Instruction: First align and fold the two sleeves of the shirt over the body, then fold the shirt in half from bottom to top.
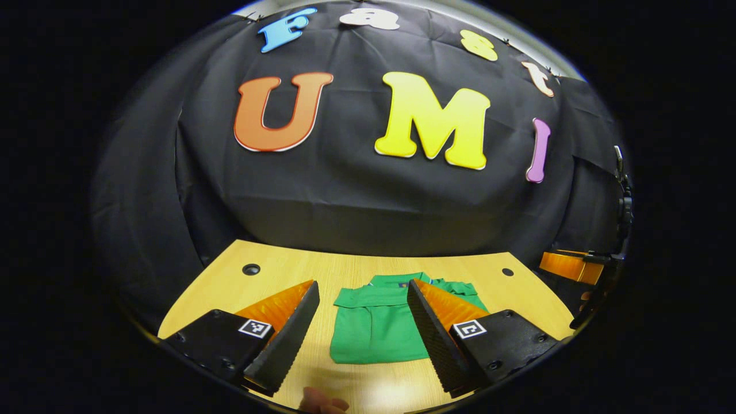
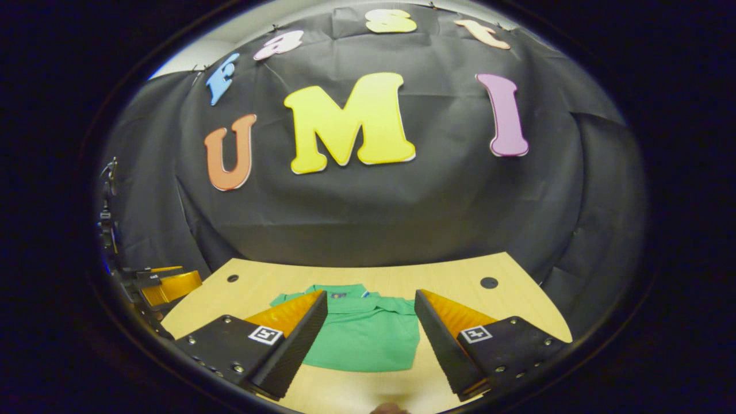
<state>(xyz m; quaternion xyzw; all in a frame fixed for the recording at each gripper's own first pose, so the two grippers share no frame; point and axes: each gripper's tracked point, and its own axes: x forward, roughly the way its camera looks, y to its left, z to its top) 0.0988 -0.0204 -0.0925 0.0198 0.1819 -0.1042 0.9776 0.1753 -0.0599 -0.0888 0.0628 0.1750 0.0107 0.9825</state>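
Left gripper view: the left gripper [image 1: 362,330] hangs above the wooden worktop [image 1: 276,273] with jaws spread wide, nothing in them, and the green shirt [image 1: 376,328] lies folded flat just ahead. Right gripper view: right gripper [image 2: 371,339], jaws also spread and empty, same shirt [image 2: 365,336] folded mid-worktop between the fingers

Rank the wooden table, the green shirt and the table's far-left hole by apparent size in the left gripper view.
1. wooden table
2. green shirt
3. far-left hole

The gaps are plain.
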